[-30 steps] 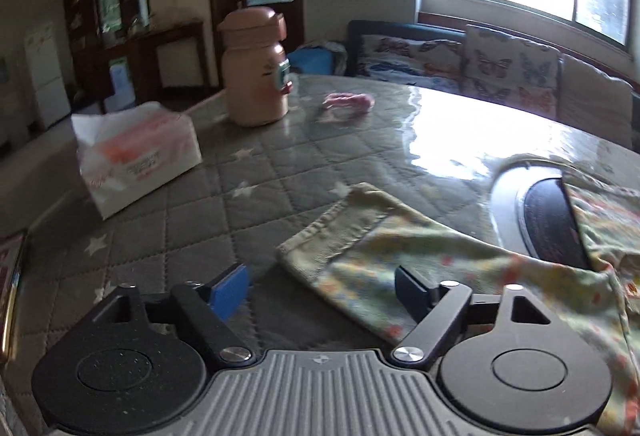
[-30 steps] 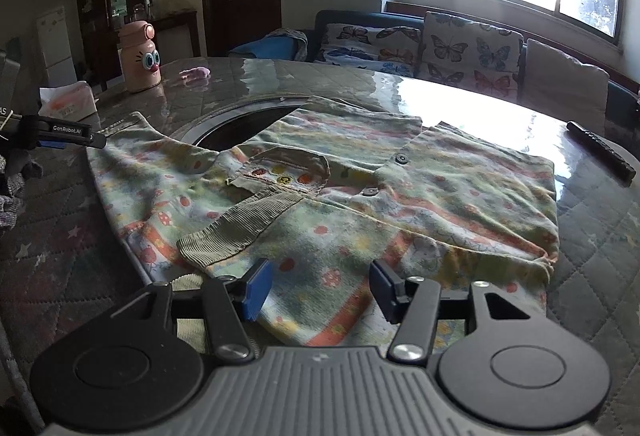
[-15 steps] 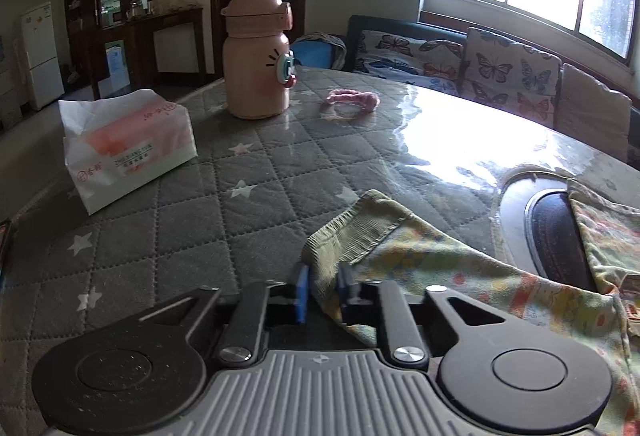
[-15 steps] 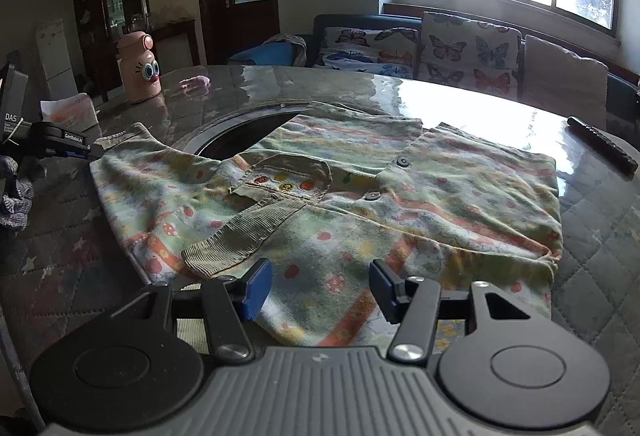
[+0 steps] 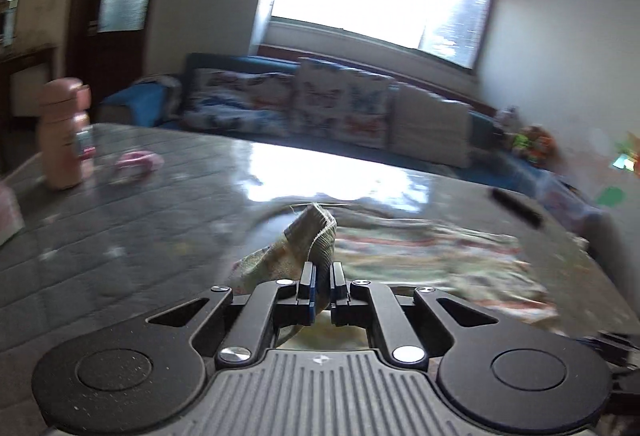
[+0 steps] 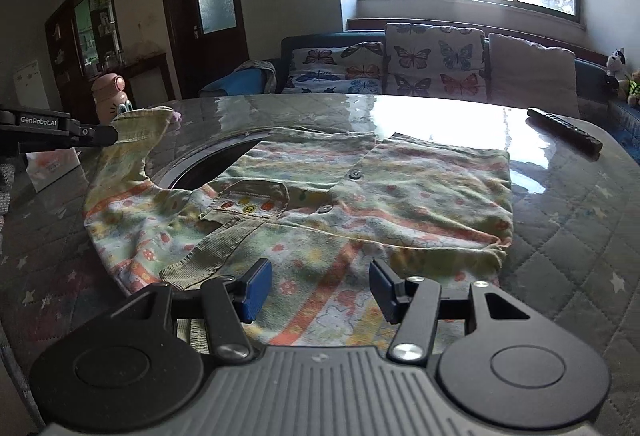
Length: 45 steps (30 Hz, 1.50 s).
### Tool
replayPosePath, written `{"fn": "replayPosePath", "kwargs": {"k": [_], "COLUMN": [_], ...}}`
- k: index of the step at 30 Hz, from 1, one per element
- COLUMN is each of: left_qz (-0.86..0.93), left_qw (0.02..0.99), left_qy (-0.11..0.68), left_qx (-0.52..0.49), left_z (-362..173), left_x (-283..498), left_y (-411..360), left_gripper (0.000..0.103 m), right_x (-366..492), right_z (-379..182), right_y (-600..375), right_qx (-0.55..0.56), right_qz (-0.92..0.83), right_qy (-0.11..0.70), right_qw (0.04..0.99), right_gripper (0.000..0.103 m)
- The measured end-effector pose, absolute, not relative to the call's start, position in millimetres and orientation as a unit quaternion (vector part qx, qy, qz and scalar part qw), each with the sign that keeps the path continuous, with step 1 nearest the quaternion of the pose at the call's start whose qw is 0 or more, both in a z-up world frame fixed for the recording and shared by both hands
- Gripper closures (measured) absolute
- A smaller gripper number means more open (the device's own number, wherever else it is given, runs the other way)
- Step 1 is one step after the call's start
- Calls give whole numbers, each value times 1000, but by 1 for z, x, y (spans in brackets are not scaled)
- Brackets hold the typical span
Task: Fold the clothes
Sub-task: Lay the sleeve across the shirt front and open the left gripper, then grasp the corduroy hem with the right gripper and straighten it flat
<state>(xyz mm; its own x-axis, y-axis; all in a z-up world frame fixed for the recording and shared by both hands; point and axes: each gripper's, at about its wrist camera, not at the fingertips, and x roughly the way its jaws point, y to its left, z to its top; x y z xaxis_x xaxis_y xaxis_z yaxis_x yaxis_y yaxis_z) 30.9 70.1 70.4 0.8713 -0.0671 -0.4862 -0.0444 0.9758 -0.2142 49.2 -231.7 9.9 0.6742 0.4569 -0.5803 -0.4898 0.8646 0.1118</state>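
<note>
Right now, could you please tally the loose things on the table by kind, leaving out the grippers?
Garment: 1, the patterned shirt
Drinks bottle: 1, the pink bottle
Tissue pack: 1, the tissue pack
Remote: 1, the black remote
Small pink item: 1, the pink band
Total: 5

- Left wrist view: low over the bench, facing the sofa.
- Right wrist view: close above the shirt, facing the same sofa; both views share the shirt.
</note>
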Motion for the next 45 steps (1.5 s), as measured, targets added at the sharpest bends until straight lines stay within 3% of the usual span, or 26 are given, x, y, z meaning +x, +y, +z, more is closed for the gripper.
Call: {"fn": "replayPosePath", "kwargs": {"k": [14, 15, 17, 18, 20, 22, 25, 33, 34, 36, 37, 45], "left_qz": [-192, -194, -194, -190, -181, -166, -131, -43, -34, -19, -15, -5], "left_qw": [926, 925, 925, 928, 933, 938, 946, 954, 954, 953, 953, 951], "left_qy": [326, 328, 326, 321, 310, 304, 296, 294, 296, 299, 300, 305], "left_qx": [-22, -14, -4, 0, 5, 1, -7, -33, -36, -40, -42, -41], "left_z": [30, 29, 30, 31, 35, 39, 41, 37, 36, 33, 32, 29], "left_x": [43, 42, 38, 35, 32, 32, 31, 33, 34, 35, 36, 38], "left_y": [-51, -53, -50, -47, -38, -25, -2, 56, 60, 67, 69, 68], "left_gripper": [92, 87, 66, 50, 47, 34, 23, 13, 11, 10, 9, 6], "right_x": [47, 48, 51, 53, 57, 61, 65, 74, 74, 74, 73, 57], "right_z": [18, 18, 17, 15, 13, 9, 3, -8, -8, -6, -5, 27], "right_y": [-277, -277, -275, -274, -268, -260, -246, -225, -224, -222, -221, -235], "right_qx": [24, 27, 37, 44, 55, 55, 52, 47, 48, 42, 38, 40], "right_qz": [212, 213, 218, 223, 234, 244, 257, 268, 269, 266, 265, 253], "right_qy": [304, 306, 313, 318, 330, 339, 353, 379, 380, 380, 378, 330], "right_qw": [928, 928, 924, 920, 913, 907, 898, 884, 884, 885, 886, 908], "right_gripper": [49, 50, 51, 51, 55, 56, 59, 80, 87, 90, 97, 103]}}
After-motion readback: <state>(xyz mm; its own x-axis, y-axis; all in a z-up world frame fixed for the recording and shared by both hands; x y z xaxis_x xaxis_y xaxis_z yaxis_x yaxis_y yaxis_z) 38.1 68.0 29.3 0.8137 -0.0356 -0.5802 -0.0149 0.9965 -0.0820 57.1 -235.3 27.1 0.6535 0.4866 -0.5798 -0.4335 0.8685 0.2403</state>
